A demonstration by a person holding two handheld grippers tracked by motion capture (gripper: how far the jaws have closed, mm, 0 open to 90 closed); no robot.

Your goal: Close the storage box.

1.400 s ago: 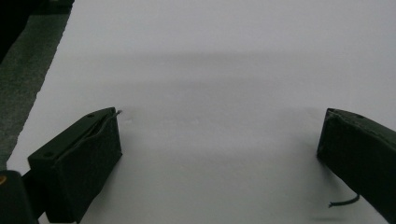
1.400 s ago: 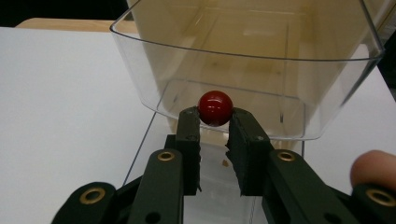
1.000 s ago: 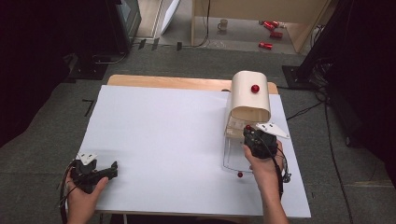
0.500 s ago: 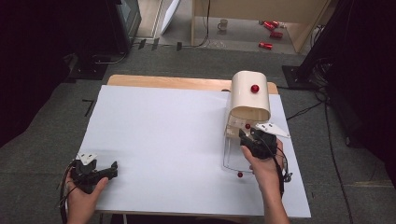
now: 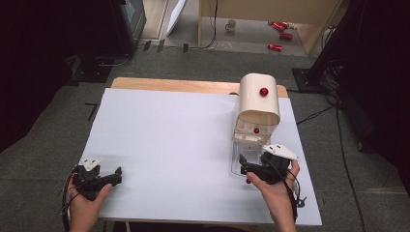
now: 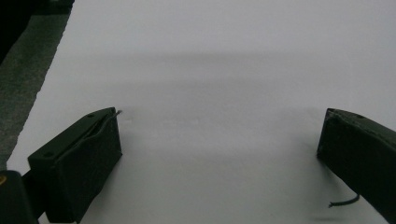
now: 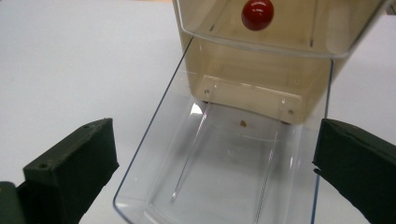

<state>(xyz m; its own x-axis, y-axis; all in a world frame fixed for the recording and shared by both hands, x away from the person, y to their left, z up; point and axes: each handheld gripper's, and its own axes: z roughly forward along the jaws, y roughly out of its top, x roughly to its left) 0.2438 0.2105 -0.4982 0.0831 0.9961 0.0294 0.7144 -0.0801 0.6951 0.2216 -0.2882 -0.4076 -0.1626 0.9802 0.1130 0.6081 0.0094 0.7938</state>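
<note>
Right gripper (image 5: 245, 164) sits at the near end of the clear drawer (image 7: 233, 186), which is pulled out toward the person from the cream box (image 5: 257, 104); its jaws have just been opening and now stand spread, nothing pinched, the drawer's front lying between them untouched. A red knob (image 7: 257, 13) sits on the box's clear upper front, beyond the drawer. Left gripper (image 5: 113, 175) rests on the white table sheet (image 5: 169, 135) well left of the box, jaws spread wide over bare sheet.

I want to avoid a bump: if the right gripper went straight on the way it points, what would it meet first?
Probably the clear drawer, pulled out of the cream box. The right gripper, jaws just opened with nothing gripped, straddles its near end. Behind it stands the box front with a red knob.
</note>
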